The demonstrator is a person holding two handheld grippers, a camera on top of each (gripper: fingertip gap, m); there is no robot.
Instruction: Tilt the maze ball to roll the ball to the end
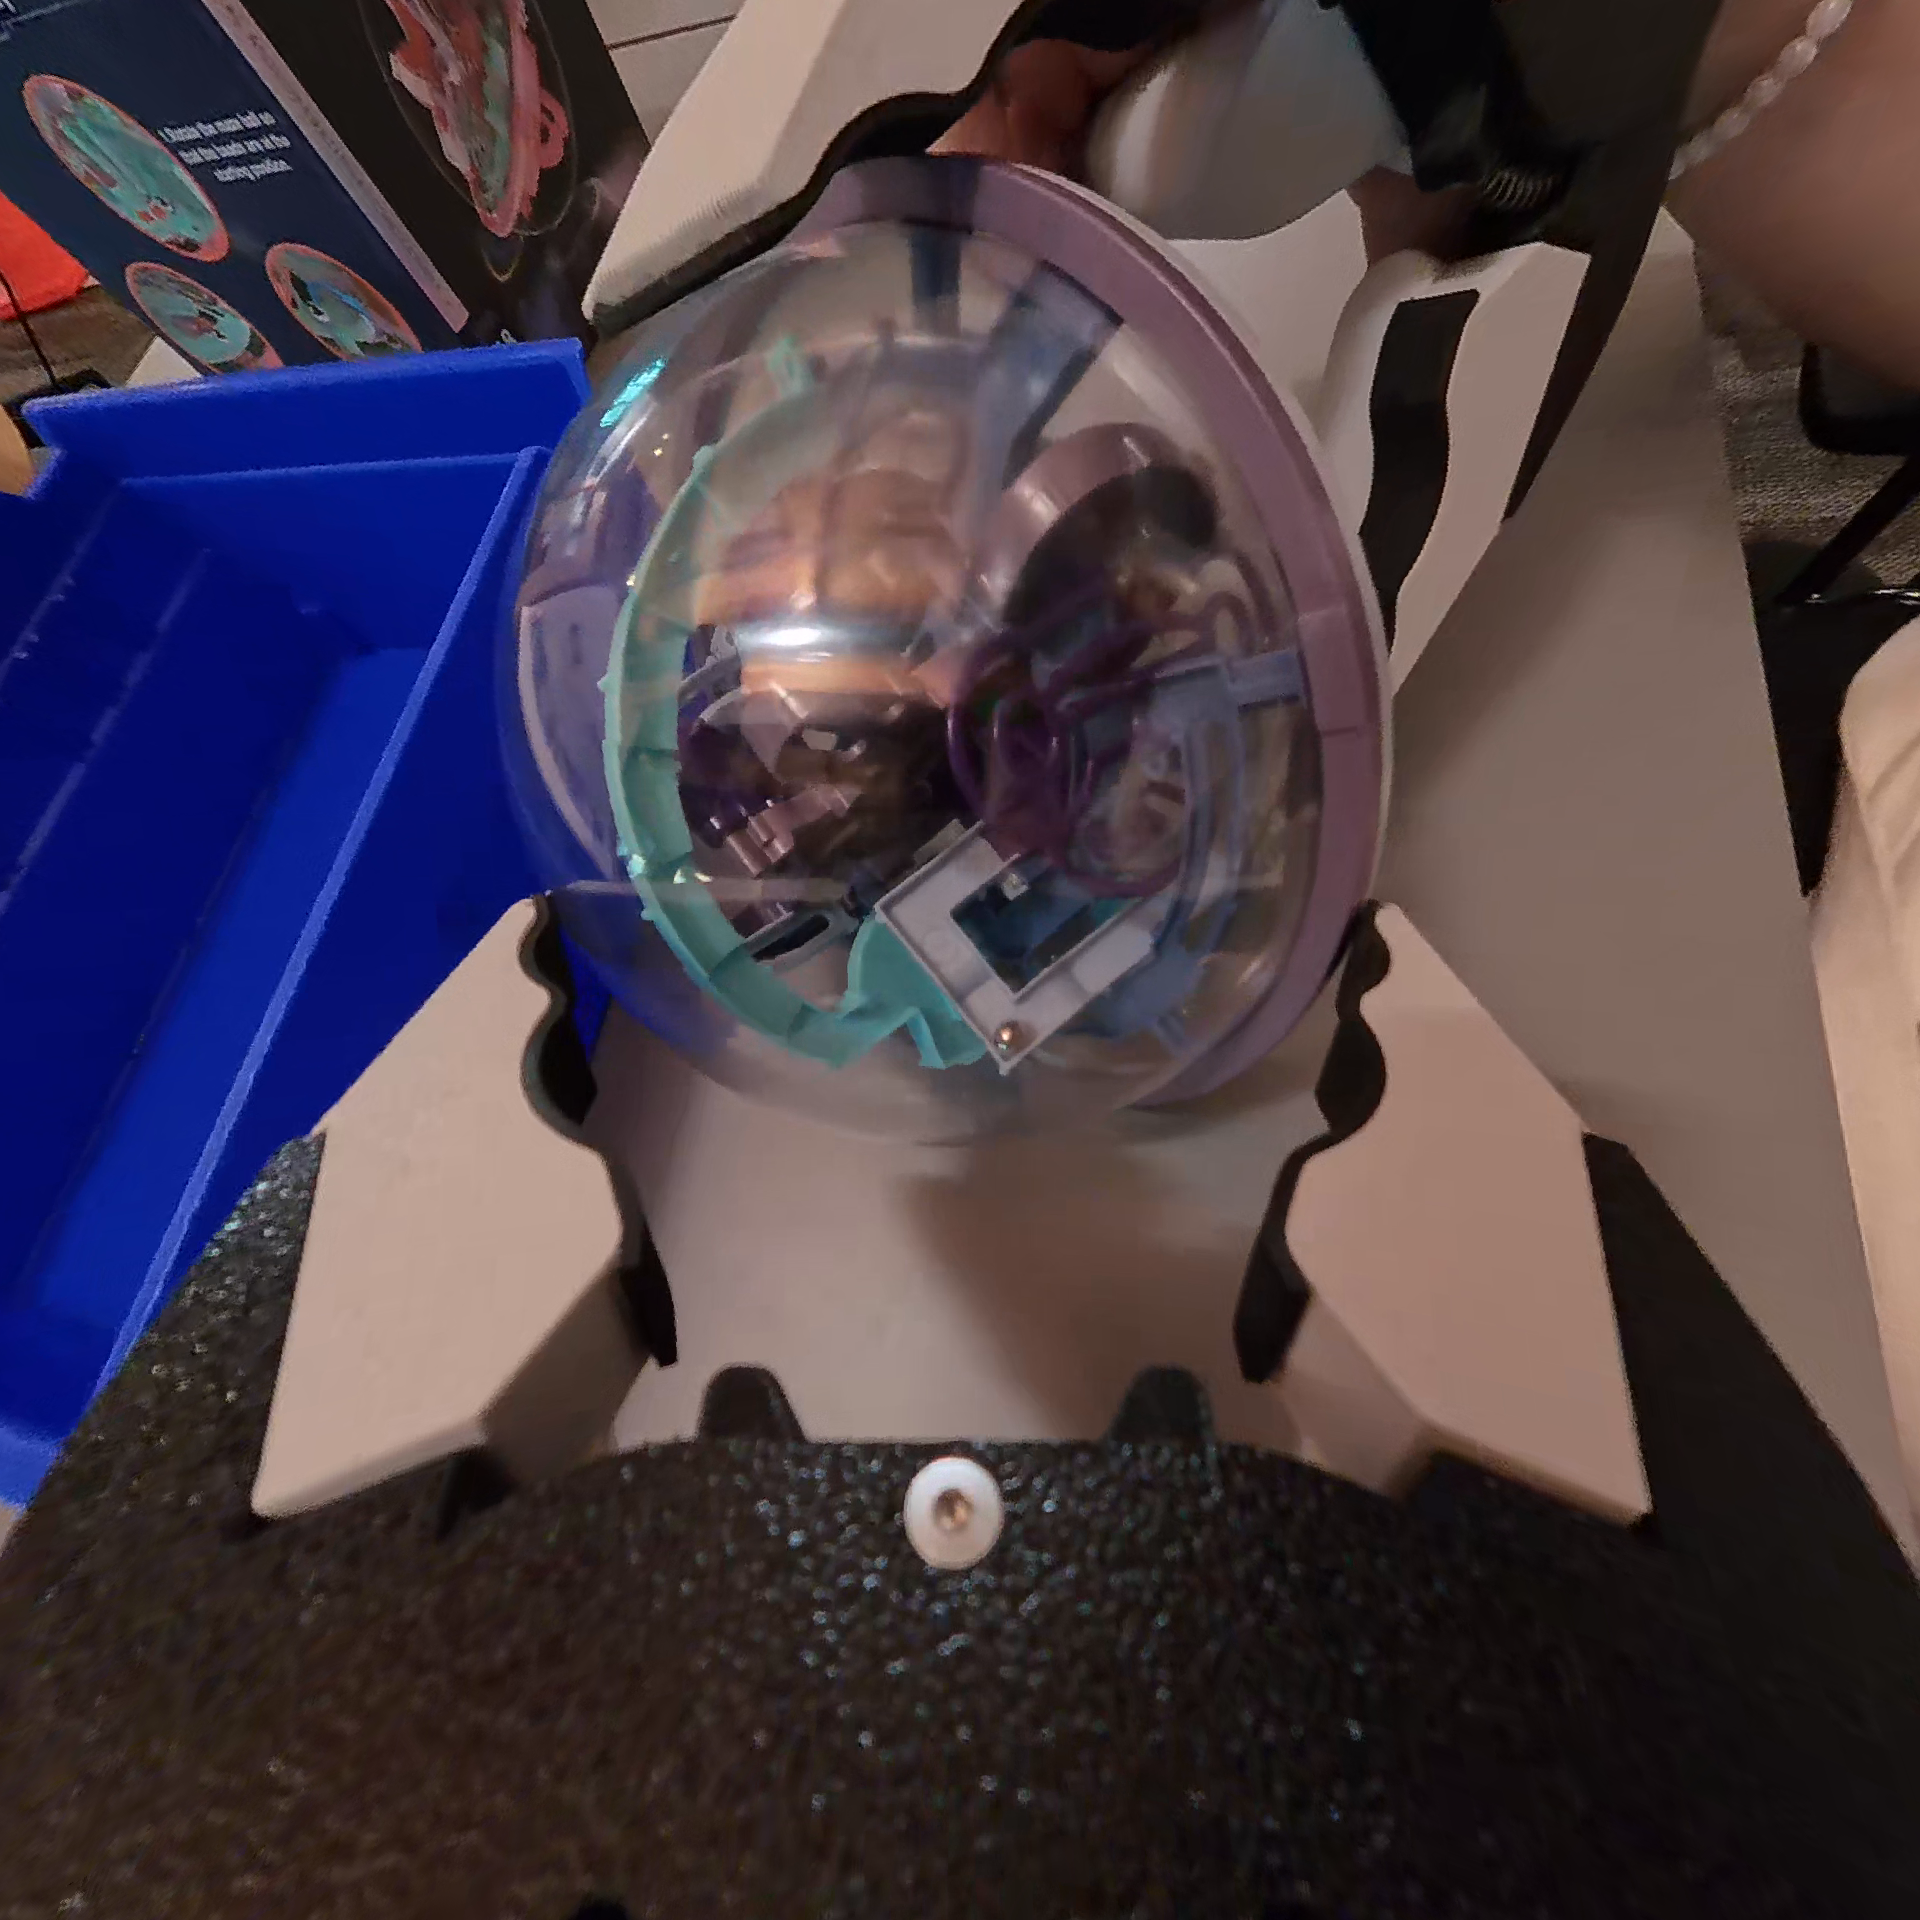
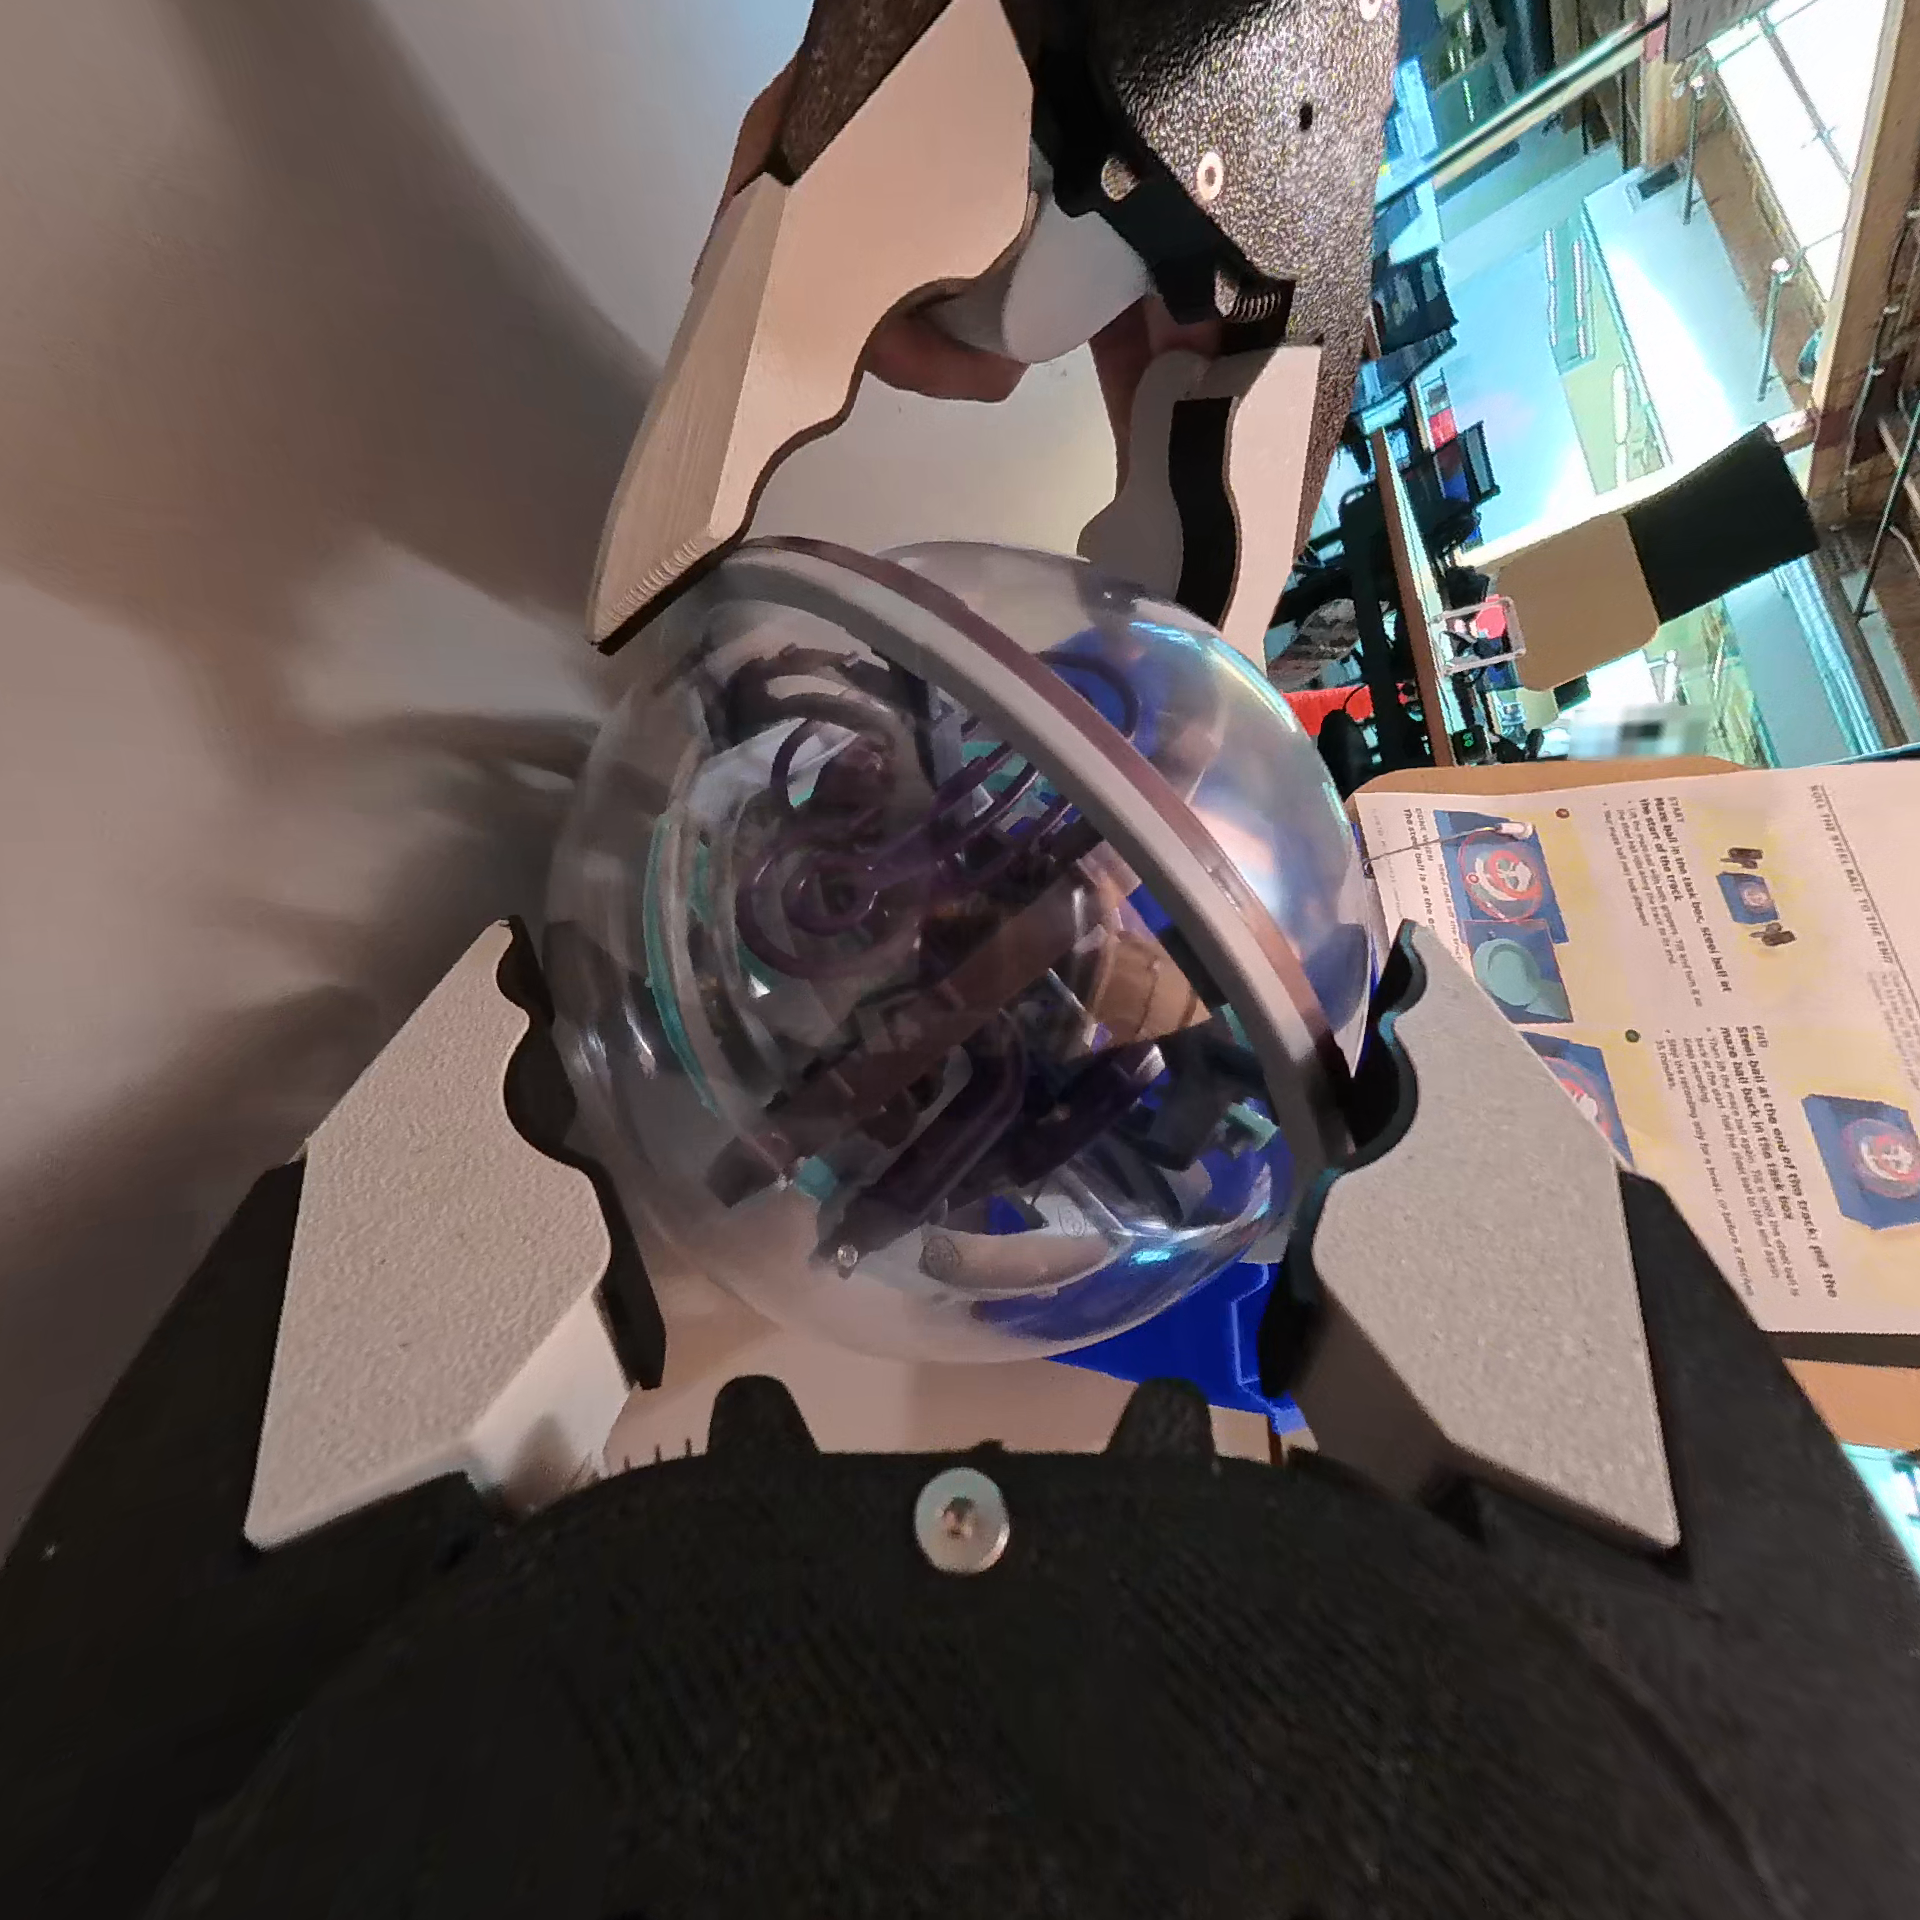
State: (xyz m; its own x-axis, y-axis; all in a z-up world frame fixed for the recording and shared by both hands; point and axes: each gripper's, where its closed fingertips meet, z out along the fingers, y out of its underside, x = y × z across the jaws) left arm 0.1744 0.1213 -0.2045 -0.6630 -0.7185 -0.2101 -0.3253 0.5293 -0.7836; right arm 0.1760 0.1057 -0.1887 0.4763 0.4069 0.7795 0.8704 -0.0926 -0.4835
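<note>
A pale, plain tabletop (image 1: 935, 1247) carries the scene, and behind it the right wrist view shows a cluttered workshop with wooden framing, bright windows, dark office chairs and shelves, all tilted in the frame. A blue plastic bin (image 1: 260, 727) stands on the tabletop's left part in the left wrist view, its inside bare as far as it shows. Behind the bin, toward the far left corner, stands a dark printed box (image 1: 260, 187) with round coloured pictures on it. In the right wrist view a printed instruction sheet (image 2: 1662, 1039) lies on a brown board at the right.

The maze ball (image 1: 935, 675), a clear sphere with a lilac rim around its middle and teal, purple and grey tracks inside, is held above the tabletop just beside the bin's right wall. A small steel ball (image 1: 1006, 1032) sits on the grey track near the bottom of the sphere.

The left gripper (image 1: 956, 935) is spread wide around the sphere, its 2 dark wavy pads at the sphere's left and right flanks. The right gripper (image 2: 956, 997) clasps it from the opposite side, its pads against the shell and the rim. A person's hand shows behind the far gripper in both views.
</note>
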